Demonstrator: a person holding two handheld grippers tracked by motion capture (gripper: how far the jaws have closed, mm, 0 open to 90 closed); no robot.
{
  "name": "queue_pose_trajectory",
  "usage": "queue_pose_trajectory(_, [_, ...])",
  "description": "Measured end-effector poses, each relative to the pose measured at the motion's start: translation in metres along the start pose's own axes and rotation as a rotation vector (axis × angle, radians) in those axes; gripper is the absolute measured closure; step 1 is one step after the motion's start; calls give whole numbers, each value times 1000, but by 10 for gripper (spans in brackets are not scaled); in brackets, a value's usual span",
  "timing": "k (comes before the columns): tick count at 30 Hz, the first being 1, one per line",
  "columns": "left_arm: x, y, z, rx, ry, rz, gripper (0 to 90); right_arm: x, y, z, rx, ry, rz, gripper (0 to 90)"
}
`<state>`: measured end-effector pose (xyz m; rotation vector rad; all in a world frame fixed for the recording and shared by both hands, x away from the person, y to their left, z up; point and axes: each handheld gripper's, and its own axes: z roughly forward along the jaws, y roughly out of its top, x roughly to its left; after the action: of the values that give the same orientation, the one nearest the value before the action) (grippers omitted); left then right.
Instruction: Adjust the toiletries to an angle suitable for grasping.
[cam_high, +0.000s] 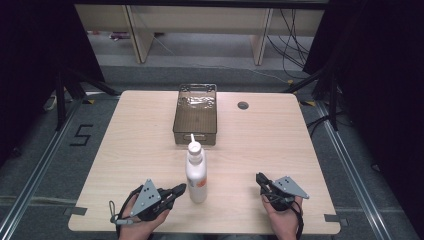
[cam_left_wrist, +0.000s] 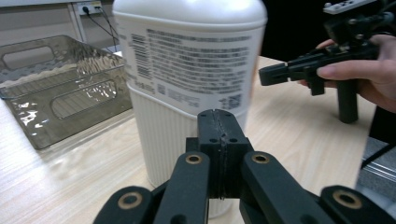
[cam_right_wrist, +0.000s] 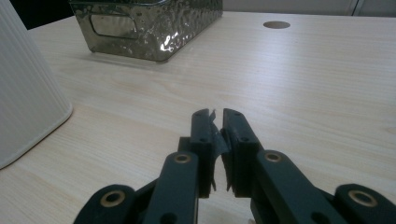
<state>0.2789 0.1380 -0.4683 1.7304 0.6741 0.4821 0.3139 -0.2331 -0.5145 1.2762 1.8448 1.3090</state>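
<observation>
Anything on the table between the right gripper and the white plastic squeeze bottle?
Nothing. In the high view, bare light wood table separates the right gripper from the white plastic squeeze bottle; the right gripper view shows the same bare stretch.

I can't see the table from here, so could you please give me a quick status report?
Left gripper shut, empty, beside white bottle. Right gripper fingers a crack apart, nothing between them. Bottle upright, untouched. Grey bin behind it; nothing in the way.
</observation>
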Motion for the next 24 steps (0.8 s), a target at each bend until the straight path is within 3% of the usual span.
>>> queue_pose_trajectory(2, [0,0,5,-6,-8,2,896,0,0,0,3,1,0,835])
queue_pose_trajectory(3, [0,1,5,6,-8,5,896,-1,0,-1,-6,-8,-23,834])
queue_pose_trajectory(5, [-1,2,8,-1,-20,9,896,1,-1,-1,2,-8,22,834])
queue_pose_trajectory(7, [-1,4,10,11,-22,13,896,-1,0,-1,-2,-11,-18,833])
queue_pose_trajectory(8, [-2,4,12,8,-24,6,896,0,0,0,2,2,1,832])
queue_pose_trajectory(10, [-2,6,17,13,-29,11,896,-1,0,-1,-2,-8,-27,831])
queue_pose_trajectory(24, [-11,21,63,11,-77,43,895,-1,0,-1,-4,-12,-16,822])
